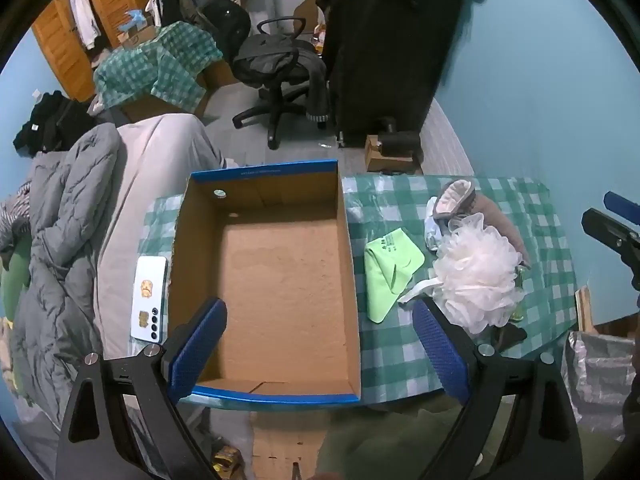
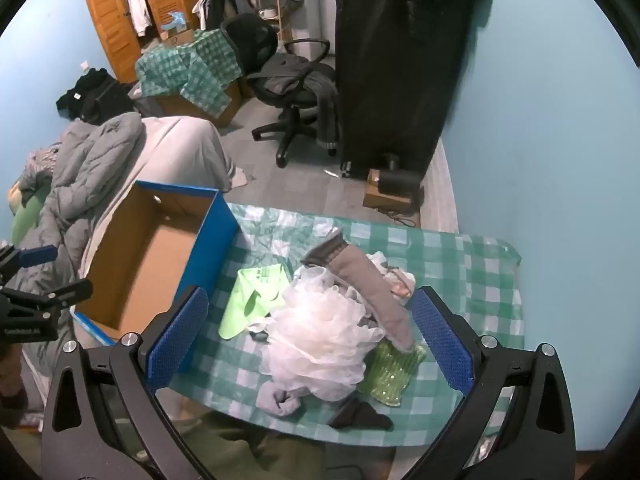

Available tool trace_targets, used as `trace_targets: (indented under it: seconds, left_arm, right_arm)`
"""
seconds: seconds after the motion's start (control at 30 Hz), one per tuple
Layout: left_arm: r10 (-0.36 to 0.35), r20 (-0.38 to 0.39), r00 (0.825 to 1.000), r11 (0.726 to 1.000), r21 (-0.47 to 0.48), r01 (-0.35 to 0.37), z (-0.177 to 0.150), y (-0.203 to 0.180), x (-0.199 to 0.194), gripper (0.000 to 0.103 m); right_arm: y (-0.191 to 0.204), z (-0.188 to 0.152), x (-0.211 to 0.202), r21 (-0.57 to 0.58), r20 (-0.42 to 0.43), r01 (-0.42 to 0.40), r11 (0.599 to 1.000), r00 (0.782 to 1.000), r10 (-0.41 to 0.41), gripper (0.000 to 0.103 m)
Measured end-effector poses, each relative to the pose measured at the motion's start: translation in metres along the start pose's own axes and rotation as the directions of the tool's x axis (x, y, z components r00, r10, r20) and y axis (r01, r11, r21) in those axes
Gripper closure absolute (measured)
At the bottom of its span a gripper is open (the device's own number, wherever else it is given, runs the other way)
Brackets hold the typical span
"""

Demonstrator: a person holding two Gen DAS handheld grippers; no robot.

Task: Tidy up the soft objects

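Evidently the soft things wait in one heap on the right half of the green-checked tabletop: a frilly white mesh bath sponge on top, a long grey-brown sock across it and a flat lime-green cloth beside it, all just beside the empty blue-rimmed cardboard box that looks meant to receive them. The right gripper hangs above the heap with fingers spread wide and gripping nothing, probably to take the sponge first. The left gripper hovers over the box, likewise wide open and empty.

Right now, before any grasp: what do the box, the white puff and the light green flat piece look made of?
Box: corrugated cardboard, matte brown inside, glossy blue outside; a flap seam shows in the floor.
White puff: gathered synthetic mesh, probably nylon netting; translucent, ruffled layers.
Light green flat piece: thin folded cloth, perhaps microfiber; matte, soft creases, dark print. Weave too small to tell.
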State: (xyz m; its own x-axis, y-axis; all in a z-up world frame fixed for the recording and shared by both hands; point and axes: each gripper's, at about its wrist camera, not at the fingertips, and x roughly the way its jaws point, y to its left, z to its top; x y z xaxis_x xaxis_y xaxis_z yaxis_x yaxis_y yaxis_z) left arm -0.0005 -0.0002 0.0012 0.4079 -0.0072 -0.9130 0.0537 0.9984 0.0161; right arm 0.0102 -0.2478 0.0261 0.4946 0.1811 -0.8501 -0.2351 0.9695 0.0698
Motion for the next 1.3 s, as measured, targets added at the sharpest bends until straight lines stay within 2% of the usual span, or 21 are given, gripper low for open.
trace_targets:
  seconds: [0.13, 0.23, 0.5, 1.3]
  left_arm:
    - [0.005, -0.014, 1.000, 1.000, -0.003, -0.005, 0.003, -0.005, 0.004, 0.008]
    - [-0.025, -0.004, 1.000, 0.999, -0.027, 0.025, 0.002, 0.005, 0.001, 0.008]
    - [-0.013, -0.016, 1.000, 0.999, -0.042, 0.012, 0.007, -0.002, 0.004, 0.008]
    - [-0.008, -0.025, 1.000, 1.000, -0.023, 0.007, 0.009, -0.011, 0.008, 0.008]
  right_arm:
    - [-0.003, 0.002, 0.003, 0.007, -0.017, -0.007, 1.000, 1.000, 0.007, 0.002]
    - [0.000, 0.003, 0.002, 0.006, -0.013, -0.005, 1.000, 1.000, 0.005, 0.002]
    - [-0.006, 0.009, 0.008, 0.004, -0.017, -0.010, 1.000, 1.000, 0.010, 0.002]
    - [-0.005, 0.007, 0.014, -0.006, -0.017, -0.036, 0.999, 0.999, 0.036, 0.002]
